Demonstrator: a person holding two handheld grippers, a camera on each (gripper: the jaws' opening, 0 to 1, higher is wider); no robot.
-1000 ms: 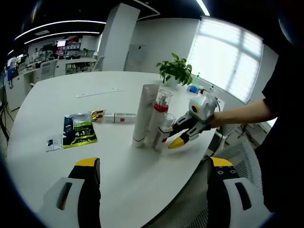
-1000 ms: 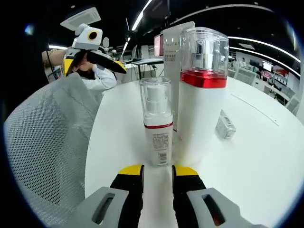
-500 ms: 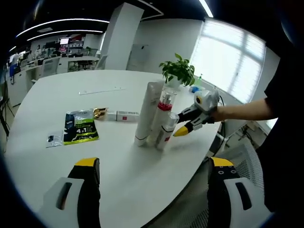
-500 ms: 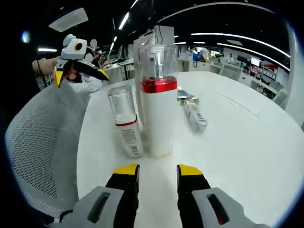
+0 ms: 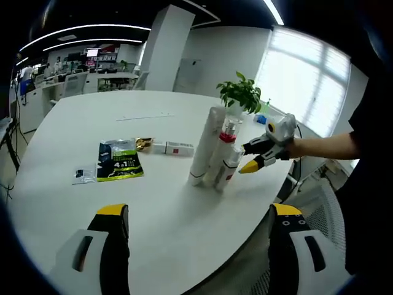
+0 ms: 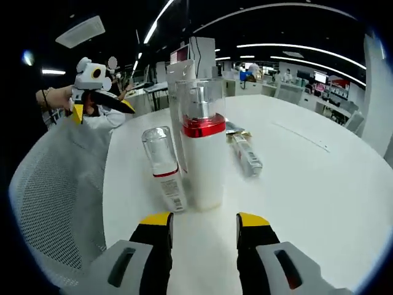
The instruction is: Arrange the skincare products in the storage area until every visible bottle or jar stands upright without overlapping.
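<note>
White with a red collar and clear cap, the tall pump bottle (image 6: 202, 147) stood upright on the table (image 6: 319, 184), a small spray bottle (image 6: 164, 169) touching its left, a tube (image 5: 204, 146) behind. Right gripper (image 6: 204, 222) near them and left gripper (image 5: 196, 212) both gaped, holding nothing.

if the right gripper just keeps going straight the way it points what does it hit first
Most likely the white pump bottle with the red band, dead ahead between the right gripper's open jaws; the small spray bottle stands just left of that line.
</note>
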